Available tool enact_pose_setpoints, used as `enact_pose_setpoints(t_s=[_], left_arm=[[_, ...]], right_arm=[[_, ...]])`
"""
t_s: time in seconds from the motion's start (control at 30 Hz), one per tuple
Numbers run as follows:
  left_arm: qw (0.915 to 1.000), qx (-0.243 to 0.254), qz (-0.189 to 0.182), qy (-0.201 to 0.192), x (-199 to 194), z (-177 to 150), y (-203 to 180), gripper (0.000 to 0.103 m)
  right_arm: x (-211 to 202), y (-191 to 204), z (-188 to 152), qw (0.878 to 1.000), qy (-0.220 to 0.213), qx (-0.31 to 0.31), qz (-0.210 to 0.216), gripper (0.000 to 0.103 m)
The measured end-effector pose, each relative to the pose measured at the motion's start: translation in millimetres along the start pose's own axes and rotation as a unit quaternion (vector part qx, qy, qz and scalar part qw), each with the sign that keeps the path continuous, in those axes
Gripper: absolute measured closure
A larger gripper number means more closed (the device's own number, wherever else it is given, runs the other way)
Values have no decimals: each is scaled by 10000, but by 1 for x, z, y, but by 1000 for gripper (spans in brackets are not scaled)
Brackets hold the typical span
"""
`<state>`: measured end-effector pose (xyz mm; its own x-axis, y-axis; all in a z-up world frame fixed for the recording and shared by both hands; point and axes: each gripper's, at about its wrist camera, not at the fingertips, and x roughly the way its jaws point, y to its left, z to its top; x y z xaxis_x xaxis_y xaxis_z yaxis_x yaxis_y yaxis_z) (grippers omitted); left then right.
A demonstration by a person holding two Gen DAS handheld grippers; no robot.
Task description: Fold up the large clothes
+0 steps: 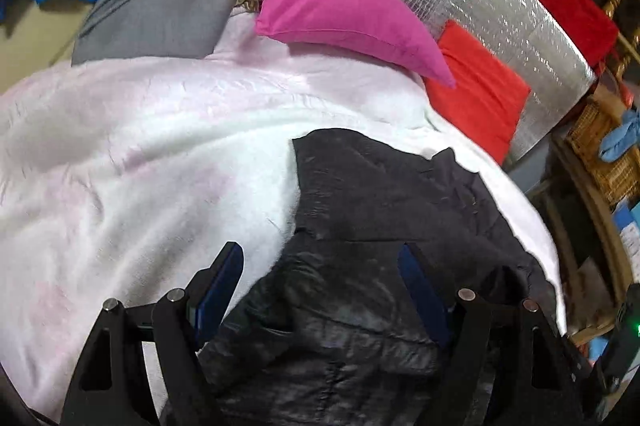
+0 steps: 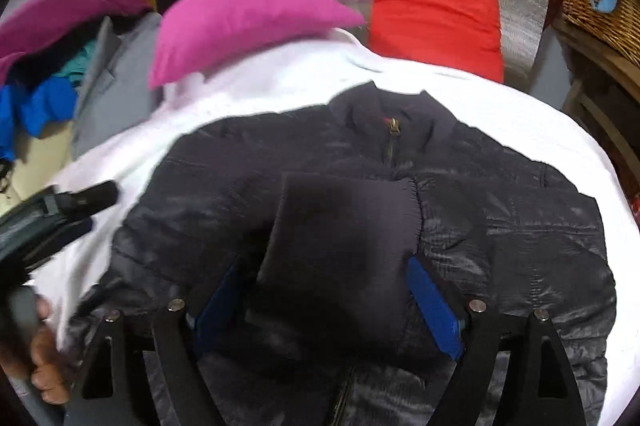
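Bedding forms the work surface: a white fleecy blanket (image 1: 160,154) spread over a bed, backed by a silver quilted foil panel (image 1: 480,10). On the blanket lies the task item, one black quilted puffer jacket (image 2: 480,218), front up, collar (image 2: 400,114) toward the foil panel and zip closed at the neck.

Step in hand, as I judge it: the sleeve fold. I see the dark knit-cuffed sleeve (image 2: 340,246) lying across the jacket chest between the fingers of the right claw (image 2: 328,302), whose jaws stand apart; I cannot tell whether they touch the fabric. The left claw (image 1: 320,290) hovers over the jacket's left edge, jaws wide apart, holding nothing.

Next move, in my estimate: settle this sleeve flat, then take the opposite side and bring it inward.

Count:
- magenta cushion (image 1: 340,14): one
- red cushion (image 1: 476,86): one
- grey garment (image 1: 160,6): one
- wicker basket (image 2: 592,2): one
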<state>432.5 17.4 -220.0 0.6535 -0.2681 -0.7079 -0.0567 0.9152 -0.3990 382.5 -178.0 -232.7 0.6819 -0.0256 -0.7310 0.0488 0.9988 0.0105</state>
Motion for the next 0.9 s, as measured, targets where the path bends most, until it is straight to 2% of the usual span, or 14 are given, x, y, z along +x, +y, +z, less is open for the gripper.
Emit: enact_pose_setpoints(t_s=[0.07,0.1,0.13,0.17,0.3,0.4,0.47,0.6,0.67,0.7,0.73,0.8,0.87,0.9], left_arm=[[10000,22,-8,28,-1,-2,3,23],[10000,31,-14,34,-1,-2,3,23],[10000,58,-7,37,-2,-3,3,23],[10000,94,8,30,-3,-3,3,23],[9995,313,30,-44,-6,-6,-3,23],[9990,419,110,-132,-10,-5,-6,23],[9990,428,90,-105,-9,-5,-6,23],[9980,600,205,51,2,-7,-11,23],[9975,661,246,105,6,-7,-12,23],[9975,643,282,121,8,-7,-12,23],[9976,611,295,136,9,-6,-11,23],[9979,564,278,160,10,-5,-9,23],[9983,513,252,149,10,-3,-7,23],[9985,490,208,152,10,-3,-5,23]], right_arm=[[1,-9,-1,9999,-2,143,-75,35],[-1,-15,-1,9996,10,266,13,49],[-4,-24,-1,9990,15,427,139,72],[-8,-33,0,9984,4,550,153,80],[-34,-85,1,9910,-465,1218,303,85],[-48,-137,-9,9772,-662,1965,463,85],[-53,-181,-22,9604,-782,2609,592,85],[-34,-252,-59,9074,-611,3981,1197,82],[-19,-283,-83,8540,-509,4836,1849,68],[-13,-292,-93,8299,-508,5117,2163,46],[-11,-299,-99,8089,-603,5308,2456,35],[-13,-312,-111,7662,-868,5677,2885,33],[-18,-320,-116,7507,-1080,5777,3016,26],[-20,-321,-115,7501,-1116,5766,3040,25]])
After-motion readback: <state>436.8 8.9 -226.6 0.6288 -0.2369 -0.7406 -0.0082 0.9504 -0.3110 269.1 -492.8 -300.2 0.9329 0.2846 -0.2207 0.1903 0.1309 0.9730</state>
